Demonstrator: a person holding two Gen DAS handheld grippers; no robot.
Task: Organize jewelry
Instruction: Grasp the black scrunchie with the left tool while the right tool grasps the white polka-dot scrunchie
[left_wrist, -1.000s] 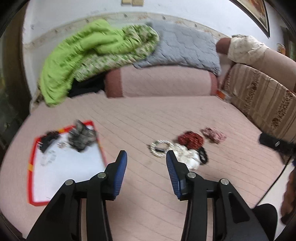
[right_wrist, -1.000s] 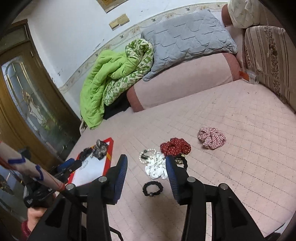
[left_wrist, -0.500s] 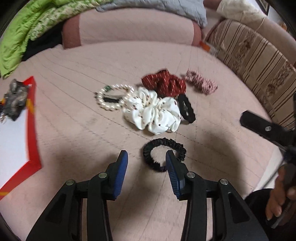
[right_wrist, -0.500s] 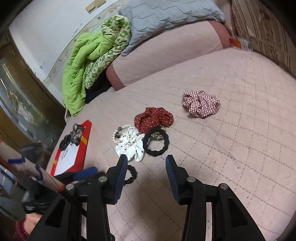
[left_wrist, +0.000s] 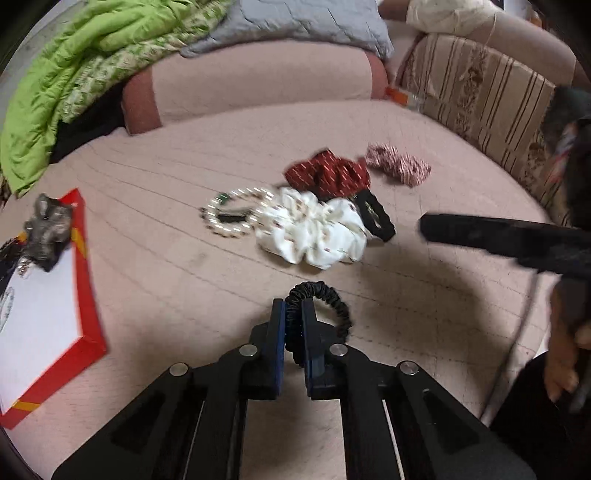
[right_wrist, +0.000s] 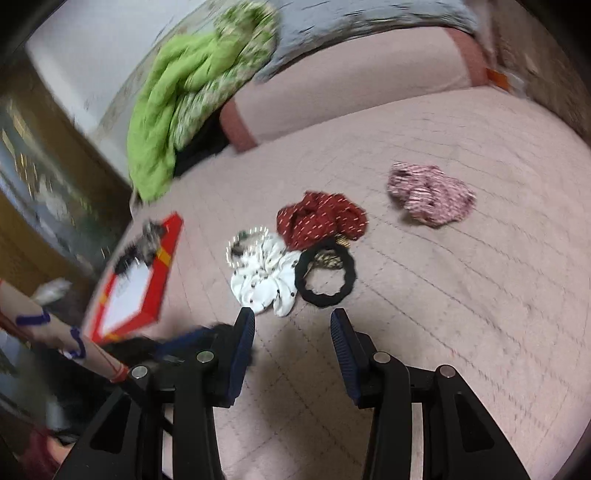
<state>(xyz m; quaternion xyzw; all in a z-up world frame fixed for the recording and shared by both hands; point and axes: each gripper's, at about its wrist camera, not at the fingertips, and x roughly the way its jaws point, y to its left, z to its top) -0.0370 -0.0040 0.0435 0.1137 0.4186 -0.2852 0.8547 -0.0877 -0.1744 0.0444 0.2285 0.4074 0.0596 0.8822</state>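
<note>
One thin black hair tie (left_wrist: 320, 300), loose between spread fingers half a second ago, is now pinched by the left gripper (left_wrist: 294, 314) near the bed's (left_wrist: 443, 295) front edge, ready for the red-edged tray (left_wrist: 83, 295). Right gripper (right_wrist: 291, 326) hangs wide, empty.

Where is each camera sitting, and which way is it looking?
Left wrist view: sits on the left claw, looking along it over the bed; the claw is shut on a thin black hair tie, and the right claw's arm shows.
Right wrist view: sits on the open right claw, looking across the bed toward the pillows.
Both show the white scrunchie and red tray.
</note>
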